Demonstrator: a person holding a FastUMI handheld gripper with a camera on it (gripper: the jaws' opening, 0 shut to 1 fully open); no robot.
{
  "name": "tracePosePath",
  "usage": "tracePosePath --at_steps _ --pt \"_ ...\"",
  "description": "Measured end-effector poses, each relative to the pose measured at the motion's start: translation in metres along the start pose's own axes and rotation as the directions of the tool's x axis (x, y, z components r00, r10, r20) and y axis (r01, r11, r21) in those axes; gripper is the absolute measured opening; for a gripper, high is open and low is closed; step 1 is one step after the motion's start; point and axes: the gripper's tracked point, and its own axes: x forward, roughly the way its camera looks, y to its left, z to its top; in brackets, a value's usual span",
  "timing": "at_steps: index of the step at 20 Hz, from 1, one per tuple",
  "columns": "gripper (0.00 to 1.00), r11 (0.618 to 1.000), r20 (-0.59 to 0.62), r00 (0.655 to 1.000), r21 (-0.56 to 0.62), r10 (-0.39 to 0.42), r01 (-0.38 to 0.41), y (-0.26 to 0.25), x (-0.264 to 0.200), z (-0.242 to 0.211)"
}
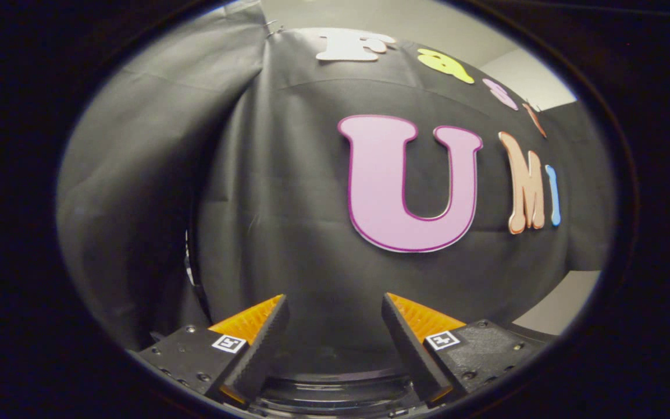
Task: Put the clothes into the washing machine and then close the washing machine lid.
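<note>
Tongs [335, 317] stand wide apart with nothing between the fingers, and we face straight at the booth's black cloth wall [288, 192], which hangs beyond them in soft folds. Down between the fingers' roots we see a dark curved rim [335, 384]; whether it belongs to the washing machine we cannot tell. From this angle we cannot say where the clothes lie, so we judge the task not yet begun. We expect clothes to be light, limp and prone to trailing, so we would pinch a bunched fold near the middle, not a loose hem, to keep the cloth from dragging over the machine's edge.
</note>
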Motion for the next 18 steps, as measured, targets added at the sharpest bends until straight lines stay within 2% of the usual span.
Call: tracePosePath --at_steps 3,4,5,6,7,8,15,18 --pt "0.98 1.0 -0.057 0.998 0.014 0.008 -0.008 0.003 0.005 -0.033" --pt "0.98 0.995 -0.092 0.994 0.083 0.06 -0.053 0.008 0.006 -0.038" --pt "0.98 0.989 -0.065 0.995 0.134 0.072 -0.063 0.011 0.005 -0.037" --pt "0.98 0.992 -0.045 0.995 0.091 0.092 -0.088 0.006 0.009 -0.034" --pt "0.98 0.989 -0.066 0.992 0.105 0.107 -0.099 0.006 0.007 -0.037" --pt "0.98 0.988 -0.037 0.993 0.109 0.114 -0.109 0.008 0.002 -0.032" --pt "0.97 0.988 -0.038 0.992 0.104 0.117 -0.113 0.0 -0.001 -0.03" --pt "0.97 0.994 -0.016 0.998 0.098 0.057 -0.055 0.002 -0.014 -0.031"
